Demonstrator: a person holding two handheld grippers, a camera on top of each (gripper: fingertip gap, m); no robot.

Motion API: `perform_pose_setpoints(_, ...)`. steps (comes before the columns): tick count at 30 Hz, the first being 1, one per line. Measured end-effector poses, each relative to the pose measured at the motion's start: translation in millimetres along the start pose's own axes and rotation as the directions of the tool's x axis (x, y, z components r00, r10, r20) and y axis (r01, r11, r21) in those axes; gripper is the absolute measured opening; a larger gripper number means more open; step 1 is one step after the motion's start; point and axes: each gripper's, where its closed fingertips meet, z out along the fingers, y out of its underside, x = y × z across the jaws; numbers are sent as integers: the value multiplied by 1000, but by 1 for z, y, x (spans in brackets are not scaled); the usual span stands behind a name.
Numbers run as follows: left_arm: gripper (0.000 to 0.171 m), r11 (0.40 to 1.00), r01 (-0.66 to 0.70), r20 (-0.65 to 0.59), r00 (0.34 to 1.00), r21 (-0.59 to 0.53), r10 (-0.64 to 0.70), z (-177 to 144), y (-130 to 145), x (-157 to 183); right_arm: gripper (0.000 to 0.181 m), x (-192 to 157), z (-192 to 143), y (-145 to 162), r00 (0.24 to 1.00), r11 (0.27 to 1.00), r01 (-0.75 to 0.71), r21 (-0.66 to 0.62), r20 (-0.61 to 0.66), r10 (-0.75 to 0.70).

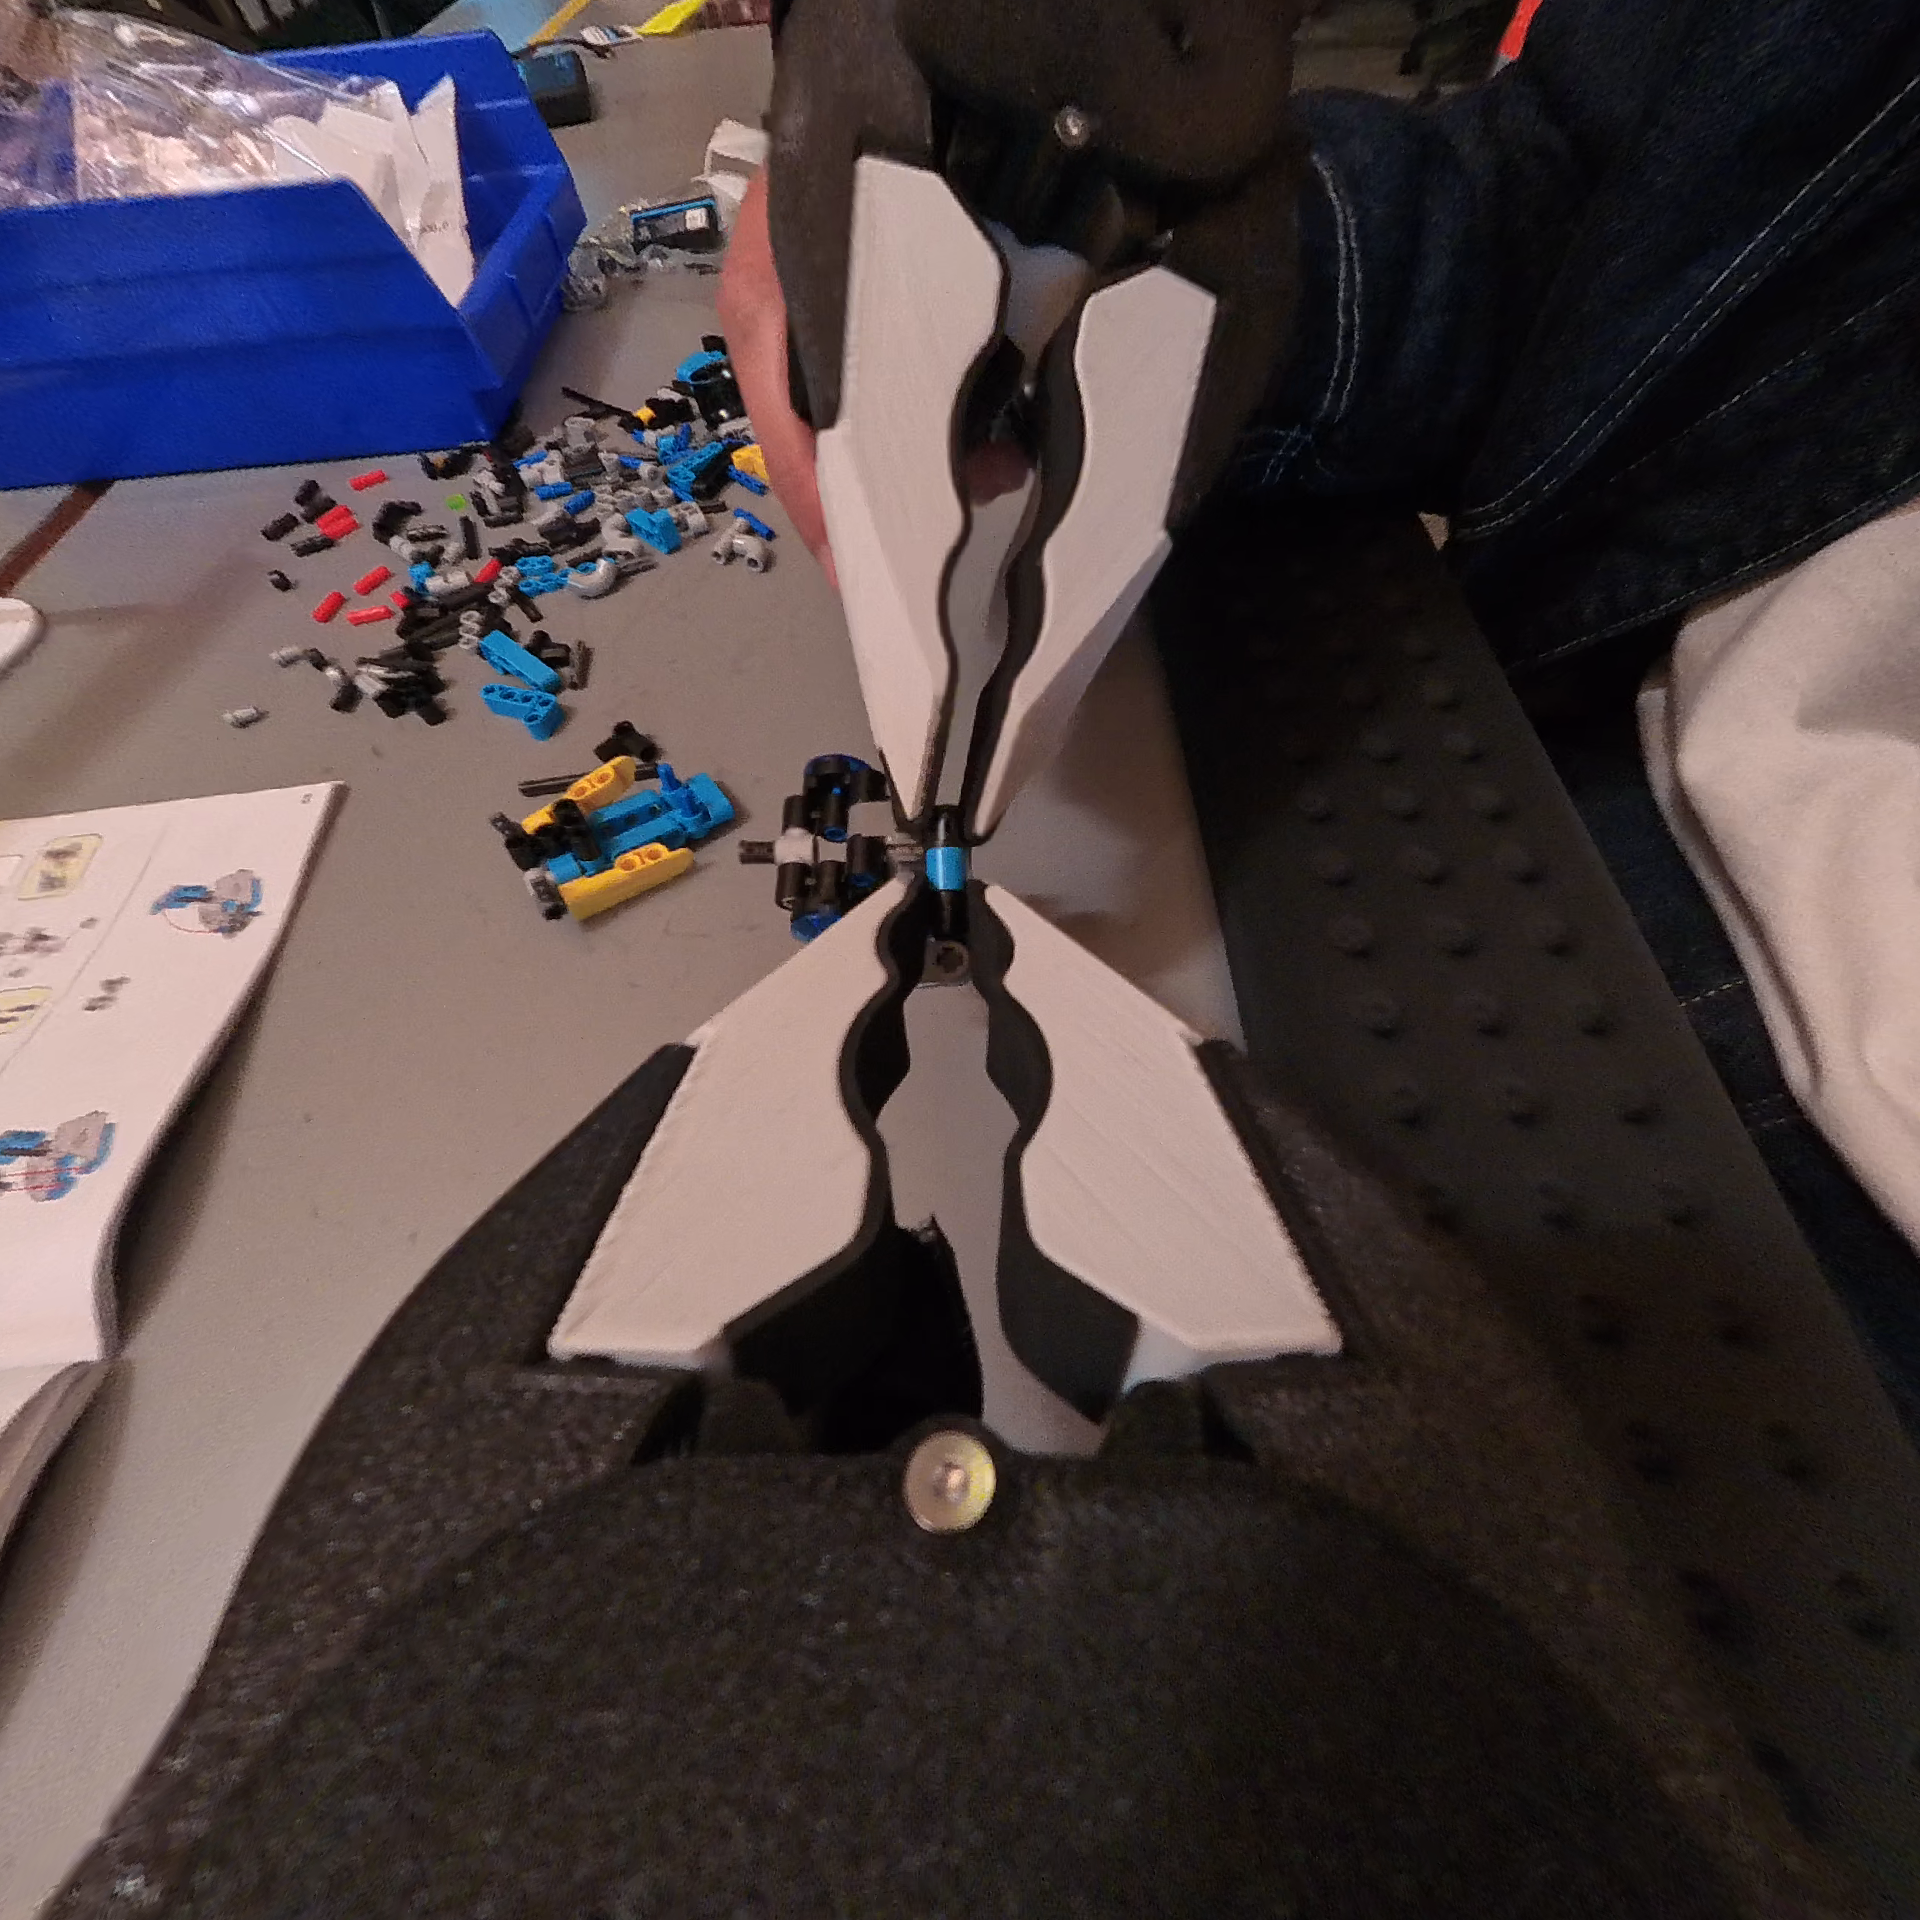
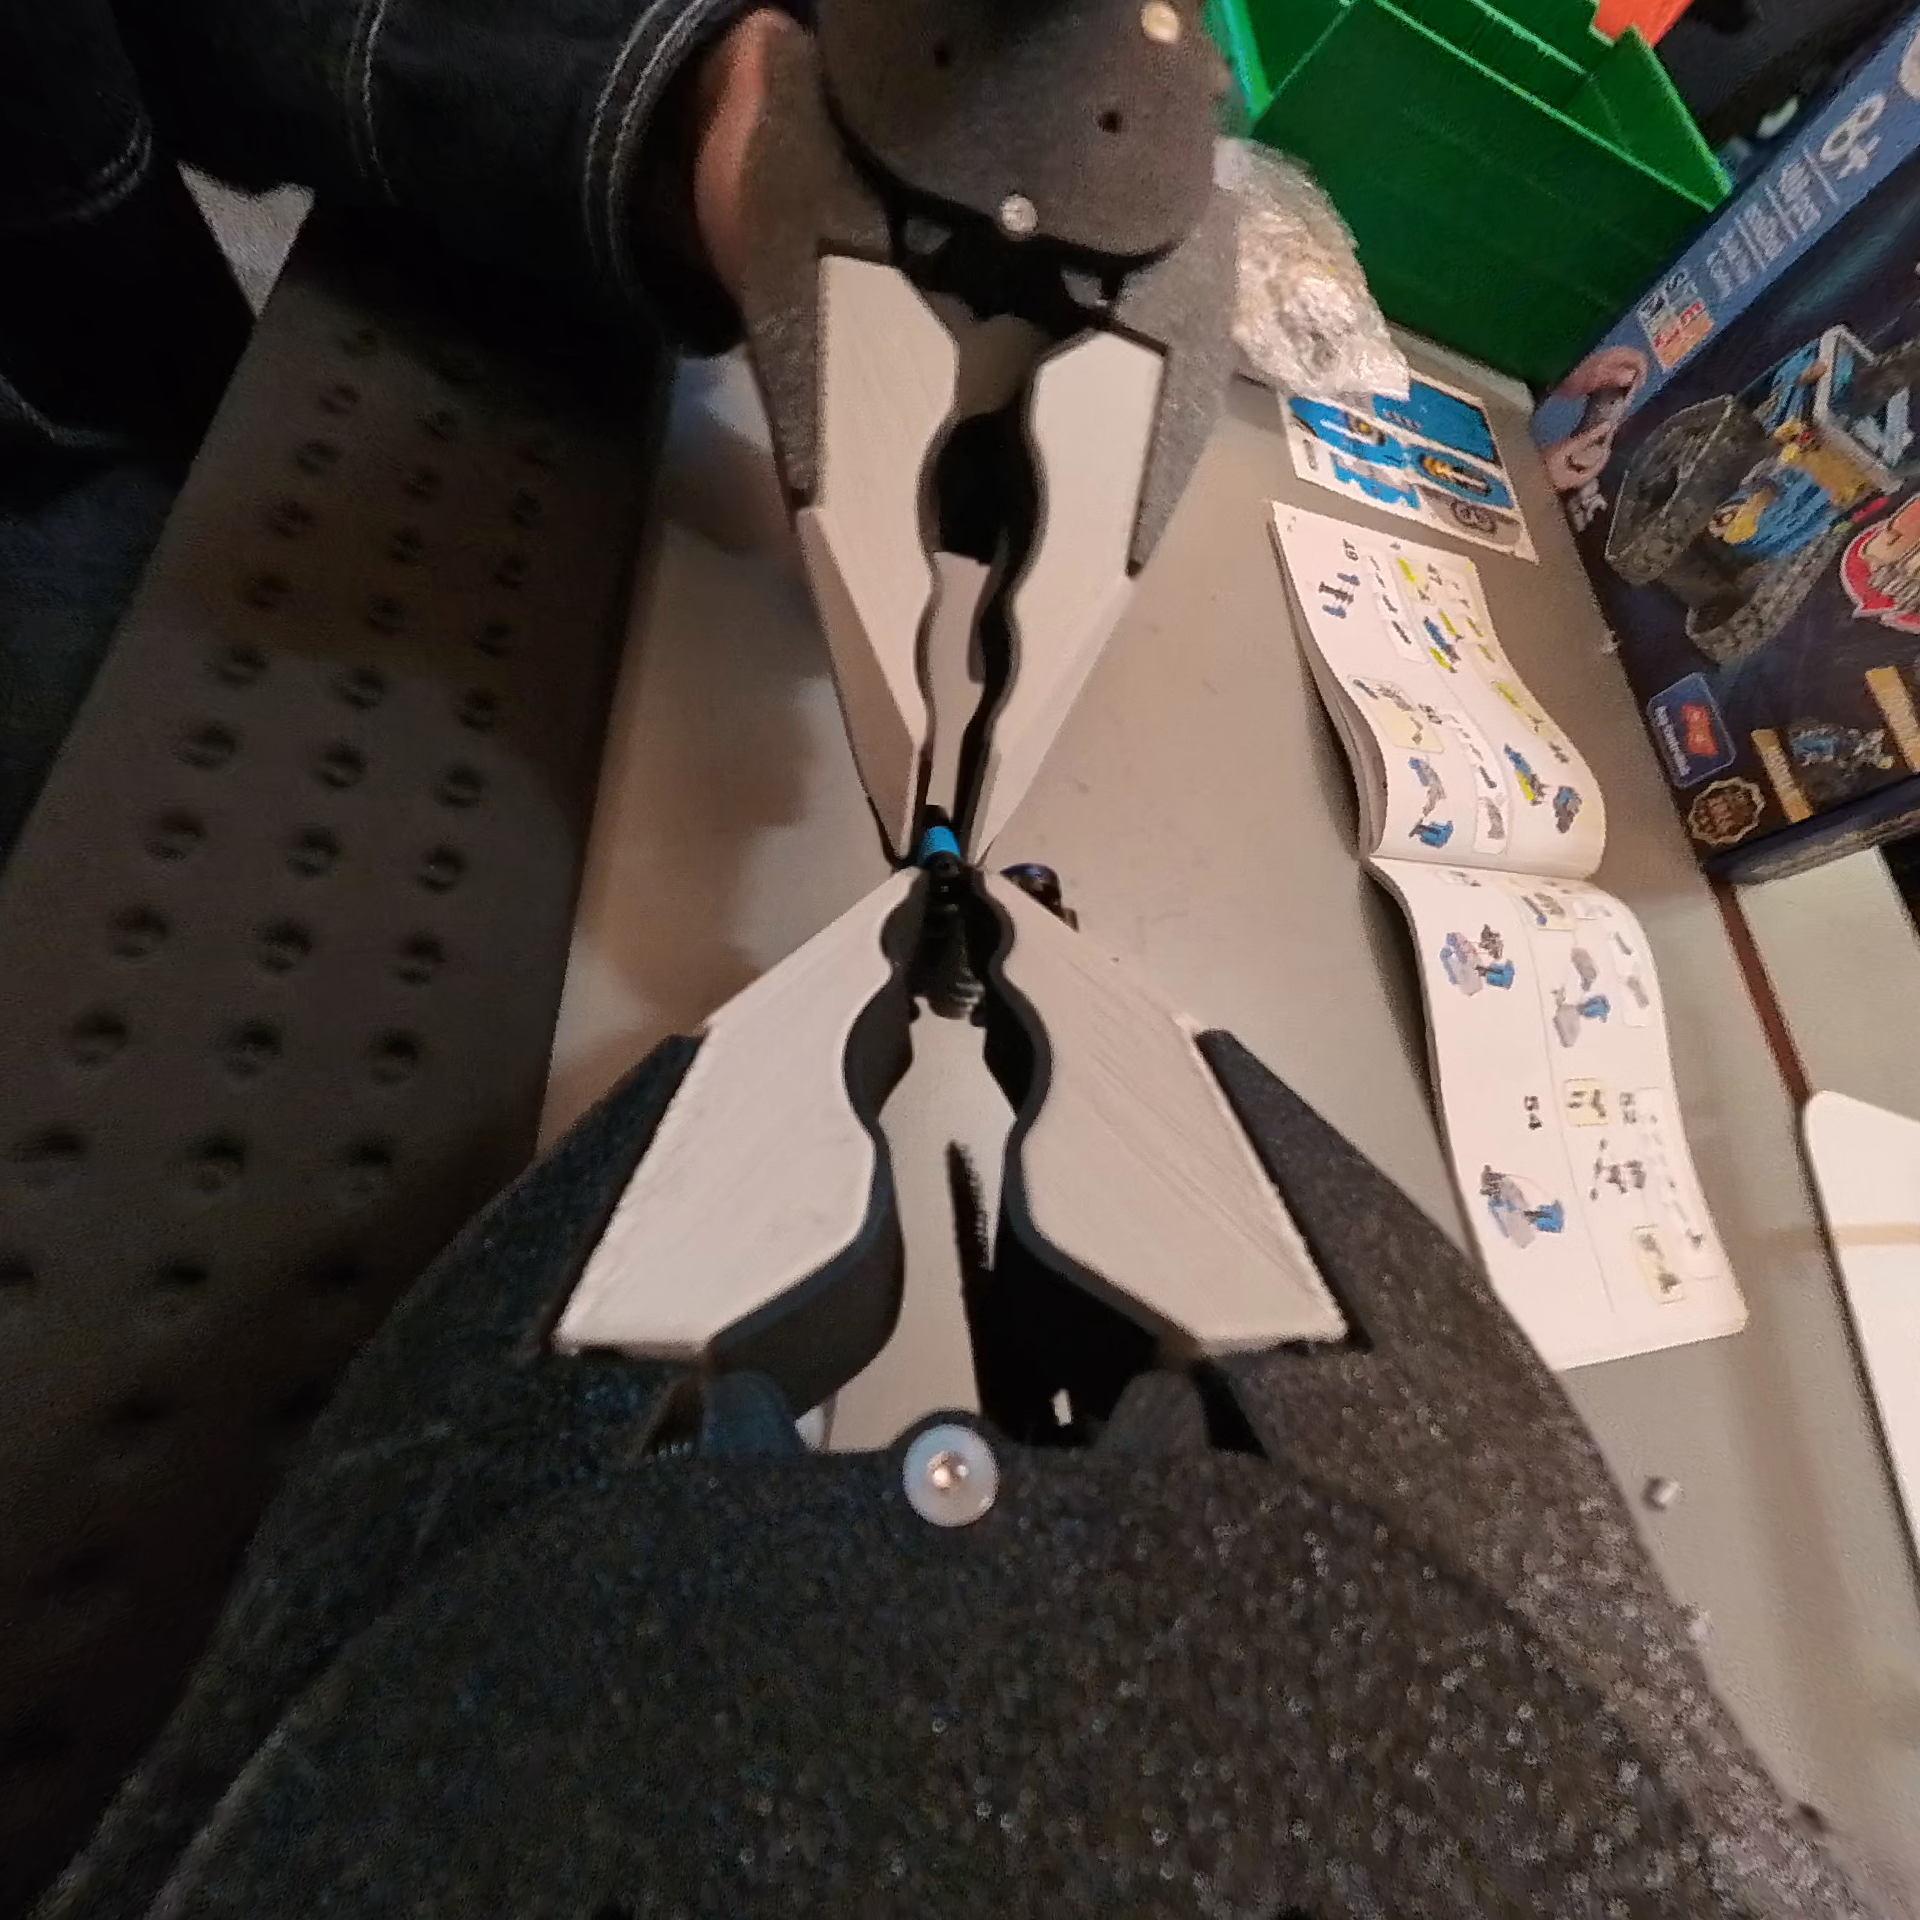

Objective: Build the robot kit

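Observation:
My two grippers meet tip to tip above the grey table [image 1: 436,1039]. In the left wrist view my left gripper [image 1: 940,891] is shut on a small black connector [image 1: 948,951]. From it a black pin with a blue band [image 1: 942,862] reaches into the right gripper [image 1: 940,819], which comes from above. A small black-and-blue assembly [image 1: 831,852] sticks out left of the tips. In the right wrist view my right gripper [image 2: 940,891] is shut on a black ribbed part [image 2: 951,971]. The blue-banded pin [image 2: 938,844] runs into the left gripper [image 2: 940,816].
A pile of loose pieces [image 1: 520,540], a yellow-and-blue sub-assembly [image 1: 613,831] and a blue bin [image 1: 239,312] lie on the left. An open instruction booklet [image 2: 1507,935], a sticker sheet [image 2: 1392,457], a set box [image 2: 1766,520] and green bins [image 2: 1455,135] lie beyond. A dark dimpled mat [image 2: 260,831] lines the table edge. My left and right fingertips are right by each other.

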Motion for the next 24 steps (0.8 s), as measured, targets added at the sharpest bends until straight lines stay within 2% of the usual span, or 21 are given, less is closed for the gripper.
perform_pose_setpoints(3, 7, 993, -115, 99, 988, -14, 116, -2, -3, -7, 5, 7, -1, -3, 994, 993, -109, 33, 12, 109)
perform_pose_setpoints(7, 7, 960, -261, 201, 940, -101, 276, 1, 1, -13, 5, 11, 2, 1, 973, 973, -227, 35, 47, 225)
perform_pose_setpoints(13, 7, 923, -342, 265, 887, -174, 379, 3, 4, -18, 4, 14, 4, 4, 927, 930, -368, 21, 87, 365)
perform_pose_setpoints(15, 8, 932, -313, 252, 902, -181, 351, 3, 9, -20, 5, 14, 7, 7, 924, 926, -376, 4, 80, 375)
perform_pose_setpoints(18, 7, 971, -200, 227, 947, -131, 226, 1, 11, -25, 8, 18, 6, 6, 906, 907, -416, 57, 115, 408)
perform_pose_setpoints(20, 7, 986, -73, 255, 961, -151, 110, -5, 22, -41, 25, 44, -8, 11, 875, 862, -483, 153, 56, 481)
perform_pose_setpoints(22, 7, 984, 49, 356, 934, -169, 15, -20, 35, -67, 27, 87, -22, 49, 782, 788, -590, 174, -118, 612)
perform_pose_setpoints(23, 7, 980, 103, 371, 928, -173, -32, -26, 41, -73, 33, 105, -29, 79, 721, 755, -637, 156, -228, 655)
perform_pose_setpoints(24, 7, 974, 146, 398, 915, -175, -66, -33, 45, -80, 35, 111, -32, 105, 675, 724, -680, 116, -284, 681)
